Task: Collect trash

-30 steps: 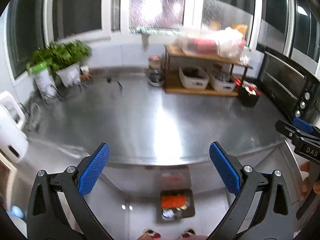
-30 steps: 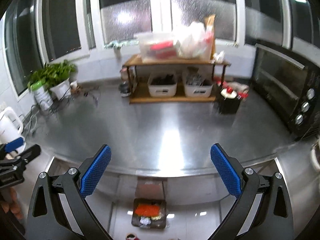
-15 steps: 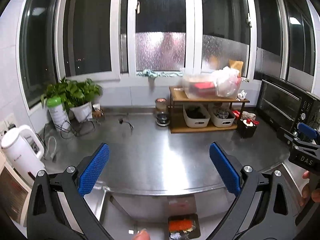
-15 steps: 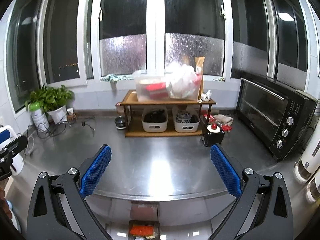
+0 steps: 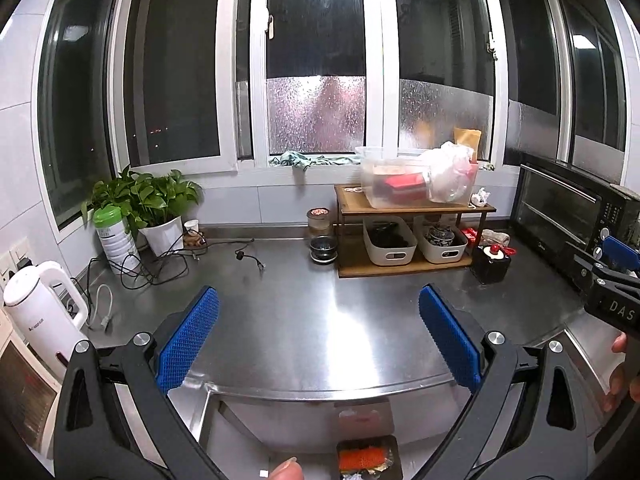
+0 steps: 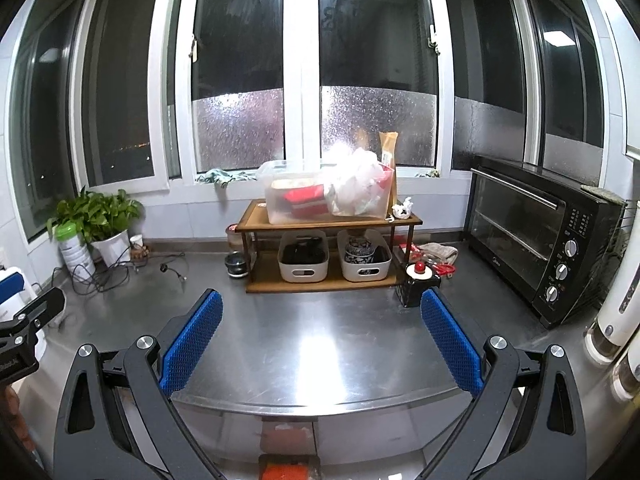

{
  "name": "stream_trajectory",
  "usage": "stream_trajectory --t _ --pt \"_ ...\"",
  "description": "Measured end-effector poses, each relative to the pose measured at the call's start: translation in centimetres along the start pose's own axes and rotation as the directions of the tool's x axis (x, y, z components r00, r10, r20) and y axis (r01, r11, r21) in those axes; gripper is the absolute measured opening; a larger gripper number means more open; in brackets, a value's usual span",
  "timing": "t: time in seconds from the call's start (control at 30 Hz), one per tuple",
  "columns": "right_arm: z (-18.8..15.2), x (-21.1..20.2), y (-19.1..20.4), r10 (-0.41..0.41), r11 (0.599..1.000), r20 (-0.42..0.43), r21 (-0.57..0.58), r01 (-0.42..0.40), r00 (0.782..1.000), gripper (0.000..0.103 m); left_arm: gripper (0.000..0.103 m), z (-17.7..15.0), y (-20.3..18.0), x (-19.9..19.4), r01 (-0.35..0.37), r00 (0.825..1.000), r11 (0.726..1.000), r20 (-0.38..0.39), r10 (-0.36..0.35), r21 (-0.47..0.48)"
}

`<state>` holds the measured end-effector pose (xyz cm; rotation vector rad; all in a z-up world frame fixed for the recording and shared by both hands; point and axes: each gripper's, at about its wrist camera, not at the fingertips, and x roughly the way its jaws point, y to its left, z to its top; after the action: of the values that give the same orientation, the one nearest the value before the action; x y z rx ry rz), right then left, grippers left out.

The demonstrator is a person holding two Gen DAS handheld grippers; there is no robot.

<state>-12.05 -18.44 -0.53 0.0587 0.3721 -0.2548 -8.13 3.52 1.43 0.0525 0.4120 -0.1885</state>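
Observation:
My left gripper (image 5: 319, 338) is open and empty, held above the front edge of the steel counter (image 5: 320, 320). My right gripper (image 6: 320, 340) is open and empty over the same edge; it also shows at the right of the left wrist view (image 5: 612, 276). A black tray with orange and crumpled trash (image 5: 368, 458) lies on the floor below the counter; its top edge shows in the right wrist view (image 6: 288, 470). A small crumpled white paper (image 6: 402, 207) sits on the wooden shelf (image 6: 328, 222).
A potted plant (image 5: 160, 208), a green-lidded can (image 5: 114, 236), cables (image 5: 160, 268) and a white kettle (image 5: 40, 316) stand at the left. The shelf holds a clear box (image 6: 320, 196) and two white bins. A black oven (image 6: 532, 236) stands at the right, a black box (image 6: 418, 284) near it.
Both grippers have risen and tilted up from looking down at the counter edge and floor tray. The windows now fill the upper view and the tray sits at the bottom edge.

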Motion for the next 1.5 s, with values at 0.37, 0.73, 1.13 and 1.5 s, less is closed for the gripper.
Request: stream_trajectory --t 0.37,0.73,1.13,1.5 --pt "-0.14 -0.12 -0.14 0.019 1.0 0.001 -0.008 -0.019 1.0 0.1 0.095 -0.37 0.01 -0.36 -0.016 1.0 1.0 0.002 0.016 -0.011" --pt "-0.4 -0.05 -0.5 0.027 1.0 -0.006 0.002 -0.027 1.0 0.1 0.095 -0.55 -0.42 -0.66 -0.015 1.0 1.0 -0.005 0.015 -0.001" --pt "-0.74 0.28 -0.58 0.03 1.0 -0.024 0.007 -0.03 0.999 0.1 0.095 -0.64 -0.55 -0.42 -0.006 1.0 1.0 -0.014 0.006 -0.001" --pt "-0.65 0.56 -0.39 0.03 1.0 -0.028 0.006 -0.03 0.999 0.1 0.095 -0.66 -0.34 -0.05 -0.001 1.0 1.0 -0.023 0.001 -0.002"
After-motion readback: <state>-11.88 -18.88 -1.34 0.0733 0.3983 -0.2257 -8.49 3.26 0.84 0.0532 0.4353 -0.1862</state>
